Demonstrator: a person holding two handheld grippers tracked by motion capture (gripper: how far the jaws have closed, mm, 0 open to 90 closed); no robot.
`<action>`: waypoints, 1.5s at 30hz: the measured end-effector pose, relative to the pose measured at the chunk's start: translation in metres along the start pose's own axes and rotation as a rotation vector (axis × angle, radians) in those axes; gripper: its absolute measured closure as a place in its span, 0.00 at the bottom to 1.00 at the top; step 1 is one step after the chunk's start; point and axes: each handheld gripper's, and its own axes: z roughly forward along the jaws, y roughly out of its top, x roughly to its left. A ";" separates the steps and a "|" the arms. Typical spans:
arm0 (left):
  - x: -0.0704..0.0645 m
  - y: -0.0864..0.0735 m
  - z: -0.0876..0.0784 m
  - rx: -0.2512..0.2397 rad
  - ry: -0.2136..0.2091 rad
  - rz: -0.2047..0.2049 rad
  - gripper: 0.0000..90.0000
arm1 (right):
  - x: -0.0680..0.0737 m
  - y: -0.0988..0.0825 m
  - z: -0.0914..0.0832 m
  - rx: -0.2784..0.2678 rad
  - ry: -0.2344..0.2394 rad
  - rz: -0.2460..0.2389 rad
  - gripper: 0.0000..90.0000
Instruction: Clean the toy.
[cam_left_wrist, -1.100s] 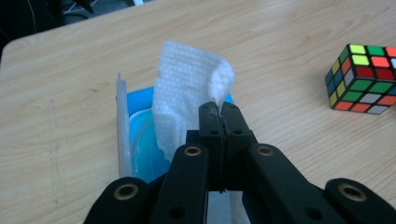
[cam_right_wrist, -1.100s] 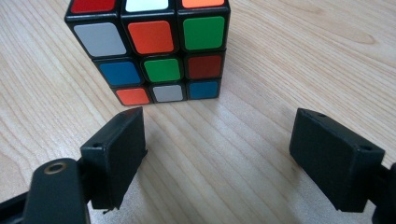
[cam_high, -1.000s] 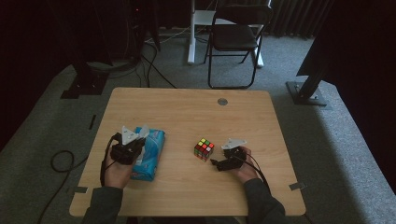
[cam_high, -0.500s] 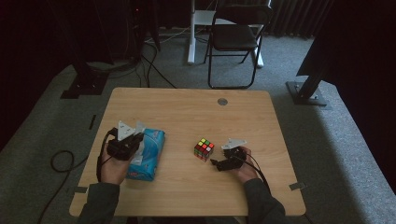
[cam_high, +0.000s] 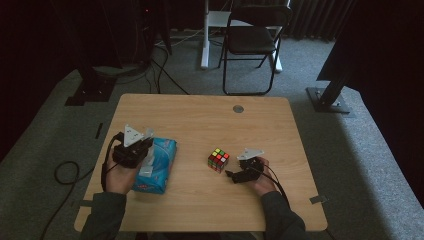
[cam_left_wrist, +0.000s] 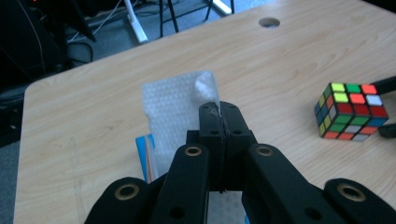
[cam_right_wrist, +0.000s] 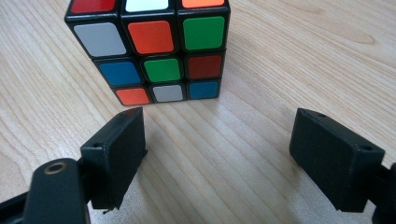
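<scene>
Wipe coming up out of the pack

Your left gripper, clamped on the white wipe, has lifted off the blue pack; your right gripper waits apart, near the cube.

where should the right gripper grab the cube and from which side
Across two opposite flat side faces of the cube, coming in level from its near side. It sits square on the table, and the open right gripper already faces it.

Dark room, grey carpet, folding chair
</scene>
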 end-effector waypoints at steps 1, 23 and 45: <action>0.000 0.002 -0.001 -0.007 -0.001 0.002 1.00 | 0.000 0.000 0.000 0.000 0.000 0.000 0.20; -0.009 0.031 -0.003 -0.068 -0.034 0.016 1.00 | 0.000 0.000 0.000 0.000 0.000 0.001 0.20; -0.019 0.061 -0.002 -0.139 -0.083 0.013 1.00 | 0.000 0.000 0.000 0.000 0.000 0.002 0.20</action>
